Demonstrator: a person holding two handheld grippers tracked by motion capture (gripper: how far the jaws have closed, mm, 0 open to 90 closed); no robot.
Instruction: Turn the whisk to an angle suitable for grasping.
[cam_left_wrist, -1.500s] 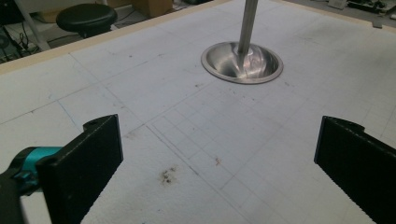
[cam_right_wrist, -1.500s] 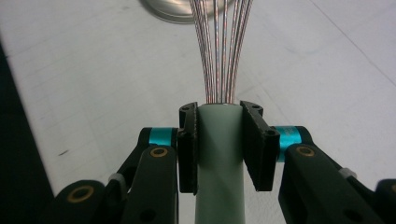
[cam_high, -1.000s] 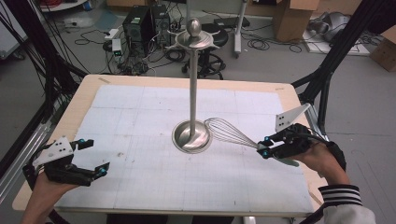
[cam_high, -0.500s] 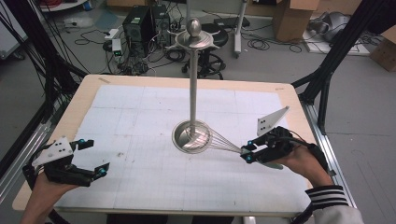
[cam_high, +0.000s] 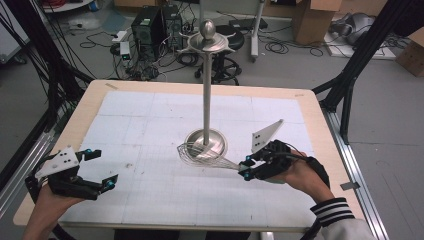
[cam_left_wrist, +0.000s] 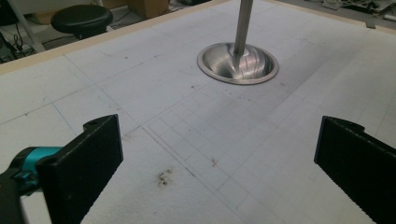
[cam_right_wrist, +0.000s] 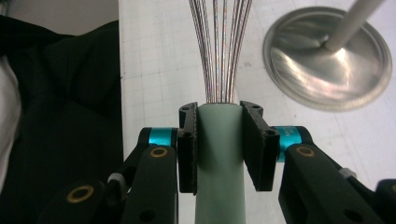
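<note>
1. Gripping the pale green handle (cam_right_wrist: 219, 154) of a wire whisk (cam_high: 202, 154), the right gripper (cam_high: 245, 168) has both black jaws pressed flat against the handle's sides; it sits just to the right of the metal stand (cam_high: 206, 95), on the person's side of the stand's base.
2. Nearer the person than the stand and well to its left, the left gripper (cam_high: 102, 168) rests low over the white gridded mat (cam_high: 150, 130); its jaws stand wide apart with only bare mat between them.
3. From the right gripper the whisk's wires (cam_right_wrist: 223, 46) fan out toward the stand, and in the high view the wire head lies low against the near-left edge of the stand's round base (cam_high: 216, 141), overlapping it; whether wire and base actually touch is hard to tell.
4. The stand itself is upright near the middle of the mat, a slim pole rising from the dished base to a knobbed top (cam_high: 207, 29) with short arms.
5. Beyond the stand, the wooden table edge (cam_high: 200, 86) ends, and past it lie a black stool (cam_left_wrist: 81, 19), computer boxes, cables and cardboard boxes on the floor.
</note>
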